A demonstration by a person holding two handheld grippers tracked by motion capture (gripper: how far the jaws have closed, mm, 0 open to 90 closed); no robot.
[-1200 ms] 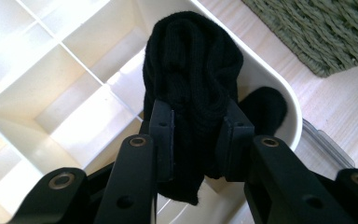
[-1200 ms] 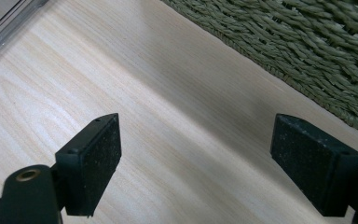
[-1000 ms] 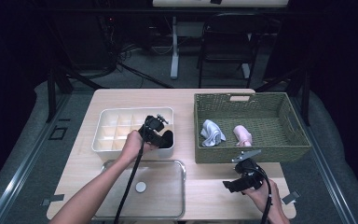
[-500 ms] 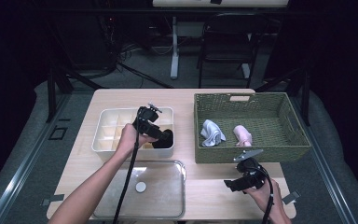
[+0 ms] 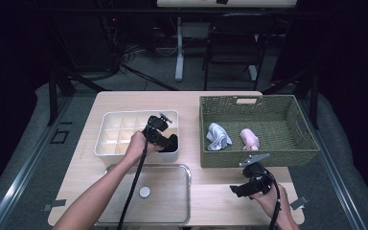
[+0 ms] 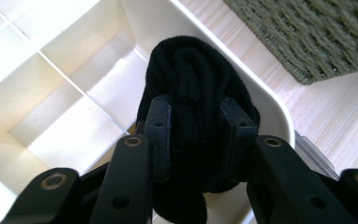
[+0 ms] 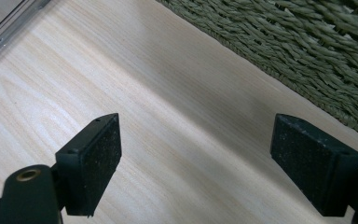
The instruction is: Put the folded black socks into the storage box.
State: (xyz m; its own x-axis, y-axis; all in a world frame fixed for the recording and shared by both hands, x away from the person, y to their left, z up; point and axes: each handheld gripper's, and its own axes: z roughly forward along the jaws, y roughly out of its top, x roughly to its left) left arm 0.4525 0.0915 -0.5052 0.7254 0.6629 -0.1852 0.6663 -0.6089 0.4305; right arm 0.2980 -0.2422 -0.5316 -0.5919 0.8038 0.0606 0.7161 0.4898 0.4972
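Observation:
A rolled black sock (image 6: 196, 79) sits in the near right corner cell of the white divided box (image 5: 120, 120). My left gripper (image 6: 196, 116) reaches into that cell from the near side. Its jaws have just been closing, and the pads now press on both sides of the sock (image 5: 172, 143). In the high view the left gripper (image 5: 162, 137) hangs over the box's right end. My right gripper (image 5: 242, 189) hovers low over the bare table in front of the green woven basket (image 5: 254, 158), with its jaws (image 7: 214, 149) wide open and nothing between them.
In the basket lie a grey rolled sock (image 5: 218, 135) and a pink one (image 5: 250, 139). A clear tray (image 5: 189, 187) sits at the table's near edge, holding a small white disc (image 5: 144, 192). The basket's wall (image 7: 307, 46) rises just beyond my right gripper.
My left gripper pulled back a little over the box, then came back down onto the black sock in the corner cell. The right gripper has kept still.

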